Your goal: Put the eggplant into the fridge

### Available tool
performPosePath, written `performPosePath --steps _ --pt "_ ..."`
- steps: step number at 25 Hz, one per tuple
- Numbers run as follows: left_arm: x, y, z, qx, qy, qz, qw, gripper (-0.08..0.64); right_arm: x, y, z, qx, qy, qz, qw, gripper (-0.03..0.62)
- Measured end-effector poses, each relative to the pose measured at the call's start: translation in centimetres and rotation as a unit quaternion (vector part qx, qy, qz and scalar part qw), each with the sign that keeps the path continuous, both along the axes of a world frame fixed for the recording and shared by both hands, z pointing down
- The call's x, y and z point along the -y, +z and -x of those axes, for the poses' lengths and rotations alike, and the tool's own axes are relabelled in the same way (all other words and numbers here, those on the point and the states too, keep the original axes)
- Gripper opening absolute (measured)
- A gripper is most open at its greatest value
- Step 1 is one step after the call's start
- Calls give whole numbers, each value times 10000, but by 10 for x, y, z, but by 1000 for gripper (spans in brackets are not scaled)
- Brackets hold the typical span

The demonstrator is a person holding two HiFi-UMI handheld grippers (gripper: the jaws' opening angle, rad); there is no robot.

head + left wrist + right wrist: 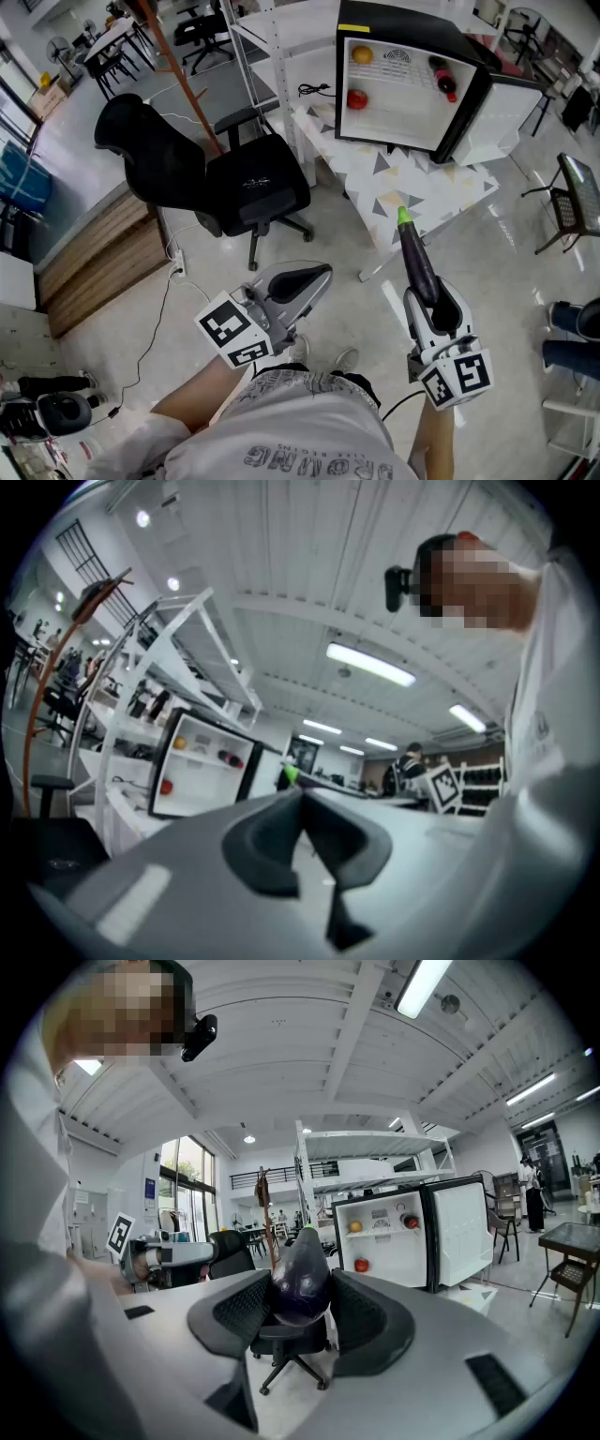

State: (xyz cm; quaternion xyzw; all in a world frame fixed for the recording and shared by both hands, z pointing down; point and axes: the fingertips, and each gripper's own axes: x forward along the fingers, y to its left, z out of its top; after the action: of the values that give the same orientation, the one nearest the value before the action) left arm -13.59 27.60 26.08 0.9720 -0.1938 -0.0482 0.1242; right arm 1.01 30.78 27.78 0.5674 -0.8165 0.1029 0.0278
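While our right gripper (433, 302) is clamped on the thick end of the eggplant (417, 255), green stem pointing ahead, we should carry it level and let the stem lead toward the open fridge (412, 28). Our left gripper (302, 281) has its jaws pressed together on nothing (it has no part in this step, as we judge it) and can keep low.

Bare floor lies between us and the goal, with the office chair (246, 183) off to the left, so the path looks free. The fridge stands at the far edge of the table (427, 192), its door swung to the right. We would aim for the bare middle of the lower shelf, clear of the red fruit (356, 97) at its left.

We cannot tell how deep the shelves run. The things on the upper shelf are too small for us to name surely.
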Motion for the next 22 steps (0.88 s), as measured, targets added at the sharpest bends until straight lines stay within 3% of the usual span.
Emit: performPosePath --steps 6,22 --pt "-3 3 -9 10 -20 41 10000 6 1 -7 -2 333 -123 -39 9994 198" --pt "-39 6 -54 52 -333 -61 9994 6 -25 2 -44 425 -442 -25 9981 198"
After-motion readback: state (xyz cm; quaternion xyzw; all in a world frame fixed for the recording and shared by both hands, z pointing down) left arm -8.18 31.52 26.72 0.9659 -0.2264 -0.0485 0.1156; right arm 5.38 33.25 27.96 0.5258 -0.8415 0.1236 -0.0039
